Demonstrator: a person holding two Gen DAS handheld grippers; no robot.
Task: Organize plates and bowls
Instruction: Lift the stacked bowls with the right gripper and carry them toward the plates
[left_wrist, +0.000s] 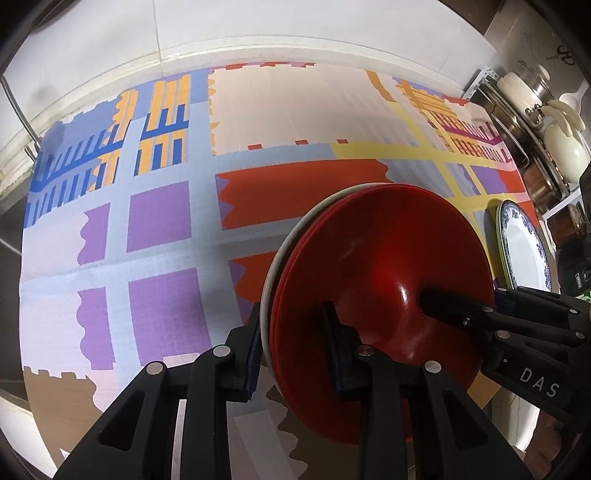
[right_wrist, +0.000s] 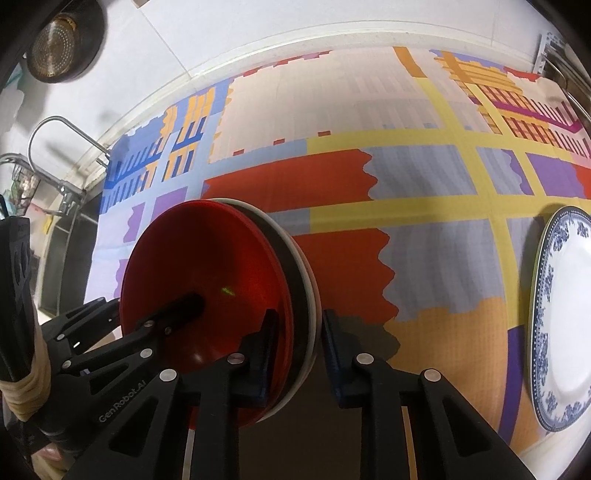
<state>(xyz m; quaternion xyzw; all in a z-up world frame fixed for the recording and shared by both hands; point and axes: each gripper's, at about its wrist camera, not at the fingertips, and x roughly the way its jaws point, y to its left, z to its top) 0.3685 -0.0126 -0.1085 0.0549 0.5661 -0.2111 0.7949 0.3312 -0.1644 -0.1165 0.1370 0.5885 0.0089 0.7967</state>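
Note:
A stack of nested red bowls (left_wrist: 376, 266) sits inside a white dish on the patterned cloth. The left gripper (left_wrist: 295, 354) is shut on the stack's near left rim, one finger outside the white edge and one inside the red bowl. In the right wrist view the same stack (right_wrist: 207, 266) is at lower left. The right gripper (right_wrist: 297, 356) is clamped across its right rim, with one finger in the red bowl and one outside the white edge. In the left wrist view the right gripper's fingers (left_wrist: 454, 310) reach into the bowl from the right. A blue-and-white plate (right_wrist: 565, 314) lies flat to the right (left_wrist: 524, 251).
The colourful patchwork cloth (left_wrist: 166, 221) covers the counter up to a white wall. A rack with pots and white lidded jars (left_wrist: 554, 129) stands at the far right. A tap (right_wrist: 55, 136) and a sink lie off the cloth's left edge, with a strainer (right_wrist: 55, 48) hanging above.

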